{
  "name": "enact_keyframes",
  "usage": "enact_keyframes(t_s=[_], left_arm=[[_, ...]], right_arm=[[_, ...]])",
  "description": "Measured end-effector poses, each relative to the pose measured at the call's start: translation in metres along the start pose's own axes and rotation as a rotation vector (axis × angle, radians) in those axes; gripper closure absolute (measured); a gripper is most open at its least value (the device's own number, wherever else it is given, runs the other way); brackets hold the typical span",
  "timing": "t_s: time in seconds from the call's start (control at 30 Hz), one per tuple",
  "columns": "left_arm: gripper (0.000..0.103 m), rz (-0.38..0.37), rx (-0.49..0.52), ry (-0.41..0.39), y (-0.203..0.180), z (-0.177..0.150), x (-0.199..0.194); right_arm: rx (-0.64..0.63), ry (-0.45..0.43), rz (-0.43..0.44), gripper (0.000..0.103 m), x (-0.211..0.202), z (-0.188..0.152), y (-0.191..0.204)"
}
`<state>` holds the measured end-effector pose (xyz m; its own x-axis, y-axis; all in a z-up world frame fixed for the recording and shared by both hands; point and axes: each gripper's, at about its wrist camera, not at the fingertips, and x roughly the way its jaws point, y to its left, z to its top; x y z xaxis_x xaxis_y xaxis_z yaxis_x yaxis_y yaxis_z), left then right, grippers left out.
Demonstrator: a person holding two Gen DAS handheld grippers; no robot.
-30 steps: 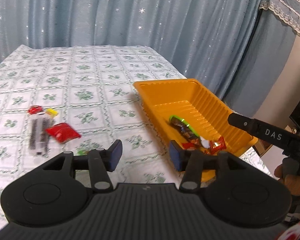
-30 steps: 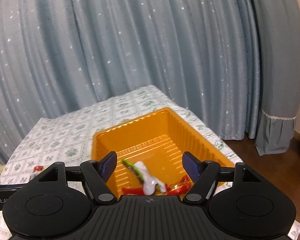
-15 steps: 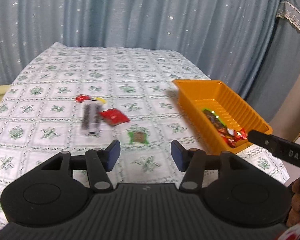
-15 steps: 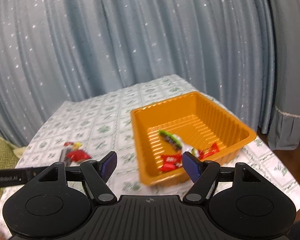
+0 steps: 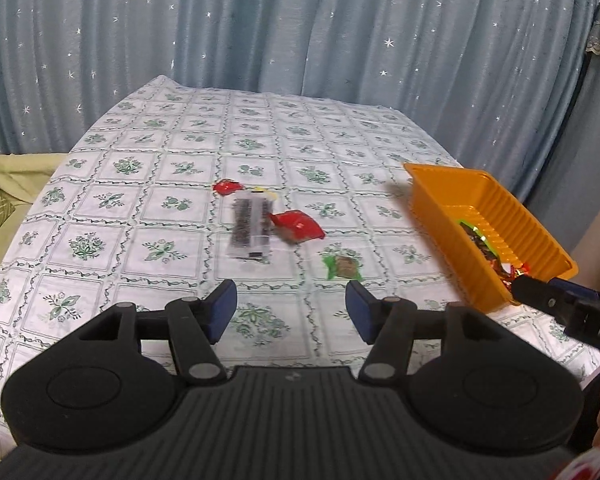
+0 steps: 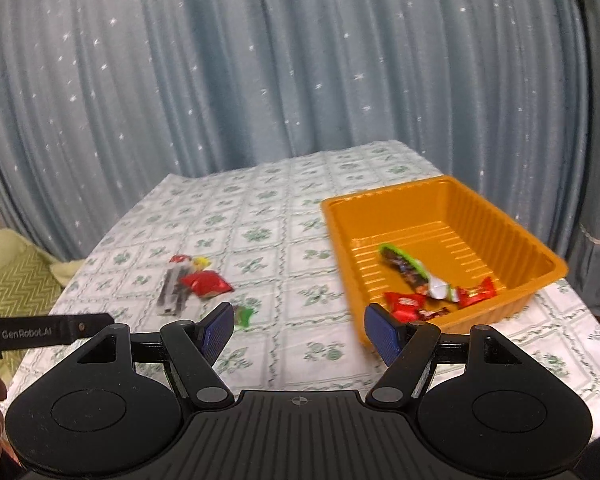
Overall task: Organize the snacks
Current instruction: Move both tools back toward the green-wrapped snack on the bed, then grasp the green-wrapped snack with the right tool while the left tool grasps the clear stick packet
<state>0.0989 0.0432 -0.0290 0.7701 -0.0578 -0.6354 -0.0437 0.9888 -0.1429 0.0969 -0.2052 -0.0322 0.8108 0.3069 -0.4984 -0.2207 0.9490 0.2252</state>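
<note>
My left gripper [image 5: 291, 312] hangs above the tablecloth [image 5: 100, 240] with its jaws opening and nothing between them. My right gripper [image 6: 299, 330] also stands wide with only bare cloth in the gap, so I carry no snack in either hand.

Nearest to my left fingers lies a green-wrapped snack [image 5: 343, 267], flat on the cloth and apart from the others. Just past it sits a red packet [image 5: 298, 225], touching or slightly overlapping a long grey packet [image 5: 250, 227]. Behind those, at the grey packet's far end, are a small red sweet [image 5: 227, 187] and a small yellow one [image 5: 265, 192]. I judge that these five loose pieces are the work left.

Off to my right stands the orange tray [image 6: 540, 248]. In it I see a long green-edged wrapper [image 6: 406, 266] and several red ones [image 6: 404, 304] gathered toward its near wall; that part looks done. The far half of the tray is bare, so there is room for the rest.

By my reckoning the job is under half finished, and the green-wrapped snack is the handiest next pick.
</note>
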Motion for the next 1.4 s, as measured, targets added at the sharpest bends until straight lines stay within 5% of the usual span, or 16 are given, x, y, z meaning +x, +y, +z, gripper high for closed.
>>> enact_keyframes(t_s=[0.53, 0.87, 1.17, 1.4], left_arm=[[0.04, 0.013, 0.087, 0.047, 0.028, 0.019, 0.049], [0.037, 0.0, 0.143, 0.067, 0.038, 0.032, 0.092], [0.036, -0.023, 0.109, 0.097, 0.045, 0.031, 0.114], [0.036, -0.035, 0.081, 0.113, 0.048, 0.028, 0.119]], right_arm=[[-0.276, 0.182, 0.094, 0.031, 0.101, -0.014, 0.041], [-0.439, 0.205, 0.104, 0.032, 0.171, -0.016, 0.049], [-0.477, 0.201, 0.14, 0.047, 0.204, -0.015, 0.049], [-0.462, 0.213, 0.2, 0.08, 0.209, -0.012, 0.056]])
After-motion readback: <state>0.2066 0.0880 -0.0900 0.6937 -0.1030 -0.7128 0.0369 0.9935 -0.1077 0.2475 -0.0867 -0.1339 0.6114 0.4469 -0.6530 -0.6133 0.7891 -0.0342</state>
